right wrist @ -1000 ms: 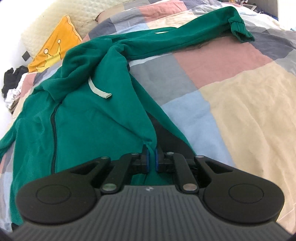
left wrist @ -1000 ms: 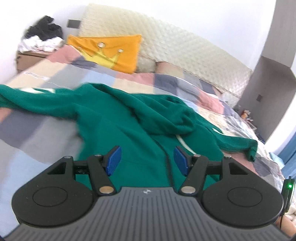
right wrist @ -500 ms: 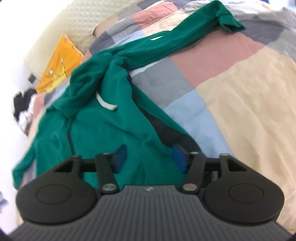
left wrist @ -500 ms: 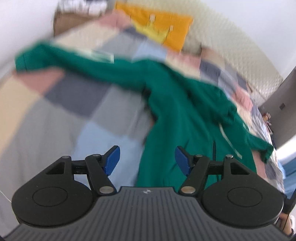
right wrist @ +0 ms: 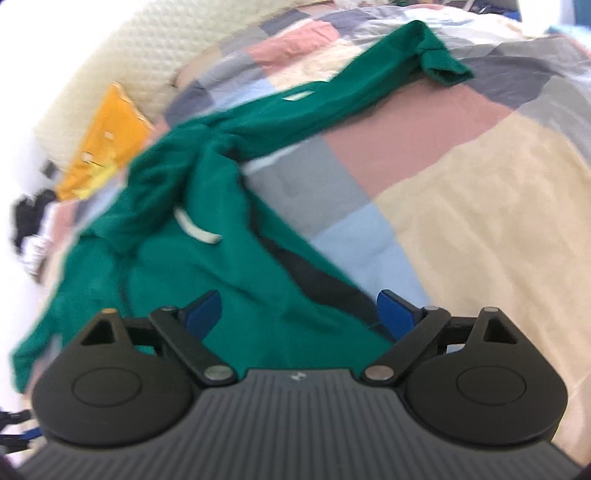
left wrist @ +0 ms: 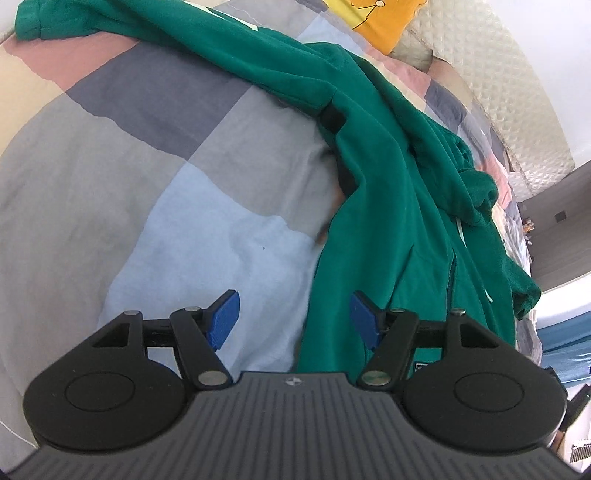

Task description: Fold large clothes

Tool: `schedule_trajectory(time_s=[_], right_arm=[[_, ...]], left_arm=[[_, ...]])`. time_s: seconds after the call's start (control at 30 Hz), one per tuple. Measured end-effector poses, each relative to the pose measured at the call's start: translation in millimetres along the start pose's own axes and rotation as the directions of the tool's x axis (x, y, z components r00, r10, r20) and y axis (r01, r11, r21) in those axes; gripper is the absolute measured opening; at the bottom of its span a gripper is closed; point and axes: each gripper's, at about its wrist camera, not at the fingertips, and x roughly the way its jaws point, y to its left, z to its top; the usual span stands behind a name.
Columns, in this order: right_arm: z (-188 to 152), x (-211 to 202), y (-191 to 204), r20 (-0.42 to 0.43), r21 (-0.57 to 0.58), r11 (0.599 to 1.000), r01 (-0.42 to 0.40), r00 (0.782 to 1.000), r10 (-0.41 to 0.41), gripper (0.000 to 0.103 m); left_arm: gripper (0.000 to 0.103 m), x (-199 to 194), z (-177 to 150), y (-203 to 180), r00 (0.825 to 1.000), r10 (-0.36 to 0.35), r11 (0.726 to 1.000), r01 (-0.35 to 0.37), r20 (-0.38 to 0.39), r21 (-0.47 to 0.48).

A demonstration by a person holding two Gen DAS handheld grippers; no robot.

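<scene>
One orange pillow [left wrist: 384, 18] beyond green hoodie [left wrist: 388, 192].

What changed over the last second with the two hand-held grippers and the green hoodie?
The right hand-held gripper let go of the green hoodie: it was shut on the hem, and its jaws are now opening with fabric lying loose between them. The left hand-held gripper swung from over the chest to the hoodie's side edge, jaws open throughout. The hoodie stayed spread on the patchwork quilt.

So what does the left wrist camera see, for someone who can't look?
A dark green zip-up hoodie lies spread on a patchwork quilt. The left gripper hovers open over the hoodie's edge, fingers gripping nothing.
</scene>
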Motion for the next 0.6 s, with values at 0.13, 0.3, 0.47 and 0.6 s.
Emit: schedule_trajectory(time_s=[0.13, 0.3, 0.47, 0.6], right_arm=[[-4.0, 18.5, -14.6, -0.080, 0.083, 0.997, 0.011, 0.997, -0.004, 0.095], [-13.8, 19.1, -18.2, -0.128, 0.118, 0.991, -0.068, 0.988, 0.083, 0.094], [-19.7, 7.1, -16.9, -0.156, 0.174, 0.958, -0.230, 0.954, 0.257, 0.065], [-22.4, -8.5, -18.9, -0.117, 0.196, 0.938, -0.286, 0.943, 0.312, 0.066]], left_arm=[[0.071, 4.1, -7.5, -0.3, 1.000, -0.025, 1.000, 0.025, -0.006, -0.004], [0.071, 8.0, -23.0, 0.3, 0.997, -0.075, 0.996, 0.075, 0.005, -0.046], [0.071, 23.0, -45.5, -5.9, 0.996, -0.090, 0.995, 0.090, 0.004, -0.052], [0.073, 45.4, -66.2, -7.3, 0.995, -0.093, 0.994, 0.092, -0.029, -0.057]])
